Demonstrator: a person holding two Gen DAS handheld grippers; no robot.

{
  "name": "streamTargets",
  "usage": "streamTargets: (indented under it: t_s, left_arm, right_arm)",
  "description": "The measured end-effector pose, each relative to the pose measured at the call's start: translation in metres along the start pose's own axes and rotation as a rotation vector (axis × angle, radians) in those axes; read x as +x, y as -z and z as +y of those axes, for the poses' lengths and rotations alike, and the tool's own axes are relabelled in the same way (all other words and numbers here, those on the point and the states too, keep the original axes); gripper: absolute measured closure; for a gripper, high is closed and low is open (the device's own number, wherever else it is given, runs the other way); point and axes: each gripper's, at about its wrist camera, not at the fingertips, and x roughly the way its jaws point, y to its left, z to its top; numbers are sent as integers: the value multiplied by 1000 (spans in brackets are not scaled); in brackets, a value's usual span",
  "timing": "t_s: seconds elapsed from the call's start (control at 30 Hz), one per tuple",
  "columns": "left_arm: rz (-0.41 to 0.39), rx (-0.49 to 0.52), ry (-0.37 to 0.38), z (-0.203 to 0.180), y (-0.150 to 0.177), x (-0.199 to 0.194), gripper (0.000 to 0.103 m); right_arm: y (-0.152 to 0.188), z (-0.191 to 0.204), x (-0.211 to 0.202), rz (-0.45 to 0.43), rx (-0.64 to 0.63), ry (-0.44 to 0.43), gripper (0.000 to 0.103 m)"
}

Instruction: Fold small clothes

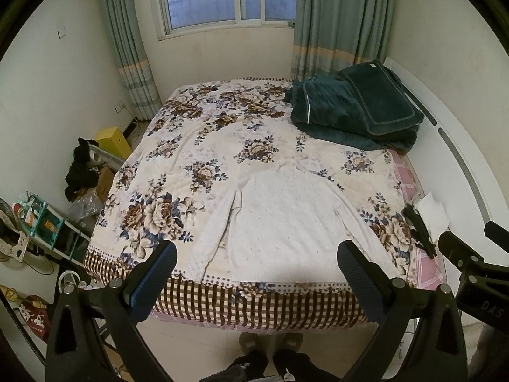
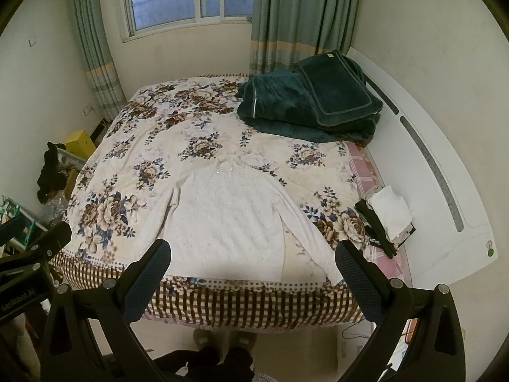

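Ahead of both claws, we see a white knitted long-sleeved sweater (image 1: 280, 219) (image 2: 229, 210) lying flat, sleeves down along its sides, on a cream floral bed cover with a brown checked border (image 1: 203, 146) (image 2: 152, 146). Our left claw (image 1: 257, 261) and right claw (image 2: 253, 259) hover released, jaws spread wide, above the near bed edge, touching nothing. Beyond the sweater, towards the right, rests a folded dark green plush blanket (image 1: 356, 108) (image 2: 305, 102); near the right claw's right finger sits a small pile of white and black folded clothes (image 2: 386, 219).
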Motion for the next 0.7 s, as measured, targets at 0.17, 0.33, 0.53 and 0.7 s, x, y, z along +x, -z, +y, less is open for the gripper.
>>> streamTargets:
  t_s: [0.17, 0.33, 0.53, 0.7]
  left_arm:
    - [0, 2, 2, 0, -1, 0, 0]
    - [-3, 2, 2, 0, -2, 0, 0]
    - [-1, 3, 4, -1, -3, 2, 0]
    - [9, 7, 17, -3, -13, 10, 0]
  right_arm:
    - [2, -1, 1, 0, -1, -2, 0]
    - [-5, 3, -2, -3, 1, 1, 0]
    - [0, 3, 1, -2, 2, 0, 0]
    - [-31, 15, -14, 8, 17, 5, 0]
